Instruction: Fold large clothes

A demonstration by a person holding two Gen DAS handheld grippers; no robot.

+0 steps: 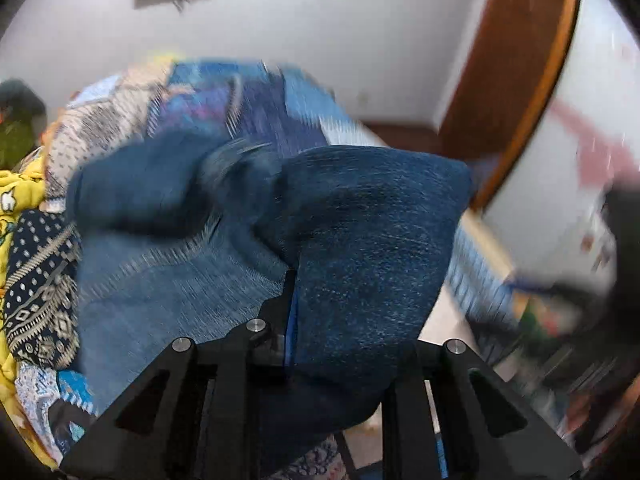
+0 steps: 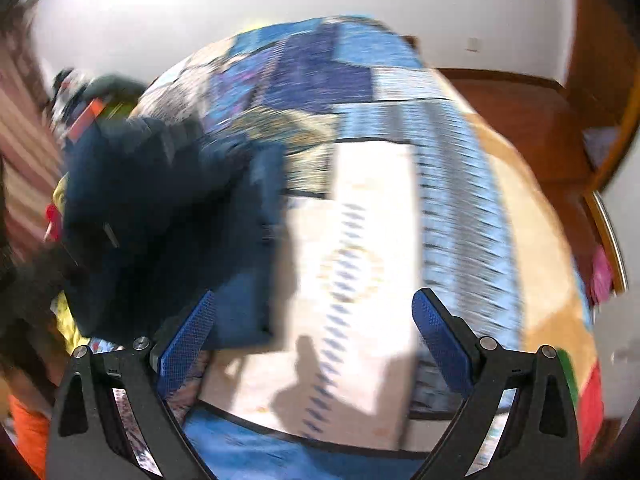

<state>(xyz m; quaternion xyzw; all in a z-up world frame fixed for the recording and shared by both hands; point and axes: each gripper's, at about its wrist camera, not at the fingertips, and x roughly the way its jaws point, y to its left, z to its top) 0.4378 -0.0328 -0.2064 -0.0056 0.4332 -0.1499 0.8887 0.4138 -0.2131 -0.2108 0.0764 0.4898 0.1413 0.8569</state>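
Observation:
A dark blue denim garment, the jeans, fills the left wrist view. My left gripper is shut on a fold of the jeans, which drape over its right finger and hide it. The rest of the jeans hang blurred to the left, above the bed. In the right wrist view the same jeans show as a dark blue mass at the left. My right gripper is open and empty, with both blue pads visible above the bedspread.
A patchwork bedspread in blue, white and cream covers the bed. A heap of patterned and yellow clothes lies at the left. A wooden door frame and white wall stand at the right. Wooden floor lies beyond the bed.

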